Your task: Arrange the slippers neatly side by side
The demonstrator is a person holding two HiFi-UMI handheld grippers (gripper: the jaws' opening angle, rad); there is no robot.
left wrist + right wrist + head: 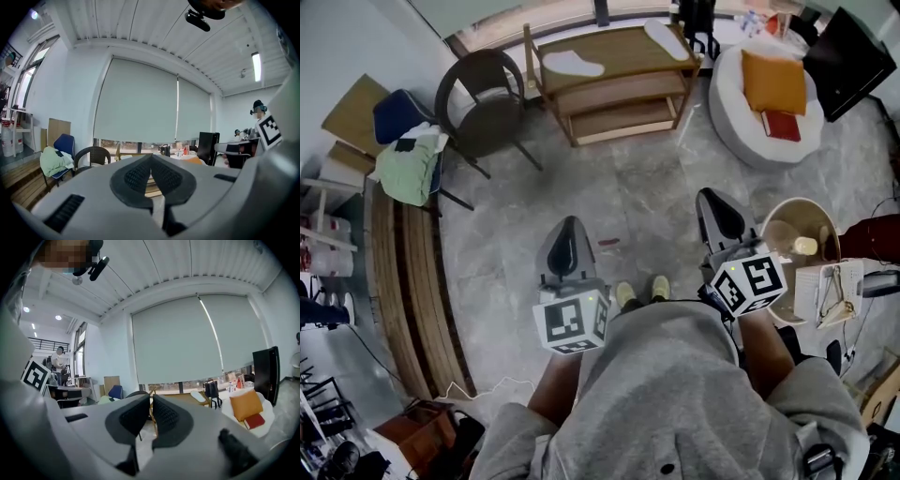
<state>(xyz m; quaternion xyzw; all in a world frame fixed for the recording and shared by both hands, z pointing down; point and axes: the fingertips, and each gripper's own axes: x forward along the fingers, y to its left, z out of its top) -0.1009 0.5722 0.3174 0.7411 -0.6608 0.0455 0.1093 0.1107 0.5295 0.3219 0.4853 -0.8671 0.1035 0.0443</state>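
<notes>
Two white slippers lie apart on the top of a low wooden rack (619, 89) at the far side of the room: one slipper (572, 64) at its left end, the other slipper (667, 38) at its right end. The right-hand slipper (197, 396) also shows in the right gripper view. My left gripper (569, 230) and right gripper (713, 202) hover level over the stone floor, well short of the rack, one on each side of my feet. The left gripper (151, 169) has its jaws together and empty. The right gripper (151, 417) is shut too, with nothing between its pads.
A dark wicker chair (484, 101) stands left of the rack, and a blue chair with green cloth (409, 161) is further left. A white round seat with an orange cushion (774, 82) is at the right, a round bin (797, 234) near my right gripper. Grey stone floor (628, 202) lies between me and the rack.
</notes>
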